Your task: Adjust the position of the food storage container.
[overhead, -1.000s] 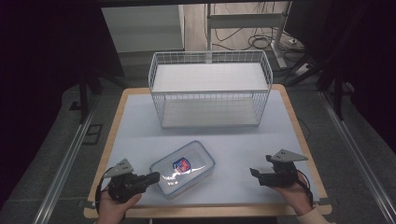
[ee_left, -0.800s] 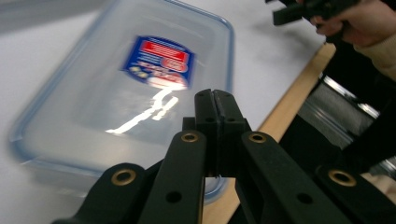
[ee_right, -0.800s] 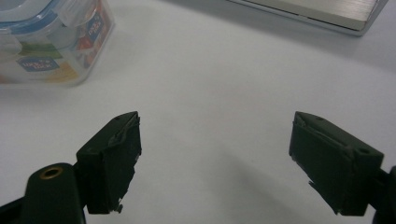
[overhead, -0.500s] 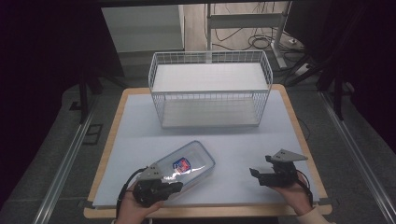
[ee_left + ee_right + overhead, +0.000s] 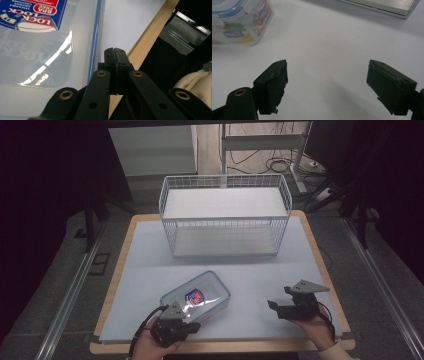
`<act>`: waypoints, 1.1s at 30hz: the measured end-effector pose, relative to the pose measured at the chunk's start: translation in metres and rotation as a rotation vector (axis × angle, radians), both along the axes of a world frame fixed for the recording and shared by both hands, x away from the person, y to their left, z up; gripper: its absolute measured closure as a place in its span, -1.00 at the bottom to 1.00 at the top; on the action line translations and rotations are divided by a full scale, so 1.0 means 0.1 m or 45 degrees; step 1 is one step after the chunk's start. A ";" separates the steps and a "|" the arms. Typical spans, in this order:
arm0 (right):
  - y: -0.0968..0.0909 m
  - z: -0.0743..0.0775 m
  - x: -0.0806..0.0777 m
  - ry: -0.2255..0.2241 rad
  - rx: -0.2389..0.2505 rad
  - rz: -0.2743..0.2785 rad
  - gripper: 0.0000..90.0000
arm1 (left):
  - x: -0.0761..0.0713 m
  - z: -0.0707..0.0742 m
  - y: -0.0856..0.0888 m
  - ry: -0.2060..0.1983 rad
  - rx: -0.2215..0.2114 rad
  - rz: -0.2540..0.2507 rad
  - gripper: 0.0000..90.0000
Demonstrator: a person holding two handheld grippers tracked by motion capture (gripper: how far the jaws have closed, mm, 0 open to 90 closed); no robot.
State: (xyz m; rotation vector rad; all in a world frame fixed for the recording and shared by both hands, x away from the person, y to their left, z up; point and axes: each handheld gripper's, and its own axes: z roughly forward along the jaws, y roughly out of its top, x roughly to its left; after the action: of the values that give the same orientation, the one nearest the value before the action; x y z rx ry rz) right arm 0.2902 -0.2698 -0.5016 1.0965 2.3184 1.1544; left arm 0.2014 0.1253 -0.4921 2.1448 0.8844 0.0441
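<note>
Left gripper (image 5: 115, 53), jaws pressed together on nothing, sits at the near edge of the clear blue-rimmed plastic container (image 5: 196, 296); right gripper (image 5: 327, 87), jaws wide, rests well right of it.

You are looking at one clear plastic container (image 5: 196, 297) with a blue-rimmed lid lying near the table's (image 5: 150, 260) front edge, one white wire basket (image 5: 225, 215) standing toward its back edge, and two black grippers, the left gripper (image 5: 192, 324) and the right gripper (image 5: 272, 306).
</note>
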 end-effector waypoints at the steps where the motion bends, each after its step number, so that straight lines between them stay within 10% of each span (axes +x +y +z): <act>1: 0.00 0.00 0.00 0.000 0.000 0.000 -0.62 | 0.00 0.00 0.00 -0.001 0.002 0.002 1.00; 6: 0.00 0.00 0.00 -0.003 0.000 -0.002 -0.62 | -0.05 -0.02 -0.07 -0.028 0.093 -0.020 1.00; 33: -0.03 0.02 0.00 -0.010 0.002 -0.010 -0.62 | 0.14 -0.16 0.36 0.033 0.124 0.129 1.00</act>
State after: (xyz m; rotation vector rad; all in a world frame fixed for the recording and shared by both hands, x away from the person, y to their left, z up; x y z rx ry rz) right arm 0.2902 -0.2729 -0.4999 1.0989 2.3054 1.1556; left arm 0.2152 0.1609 -0.5084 2.1931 1.0243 0.1124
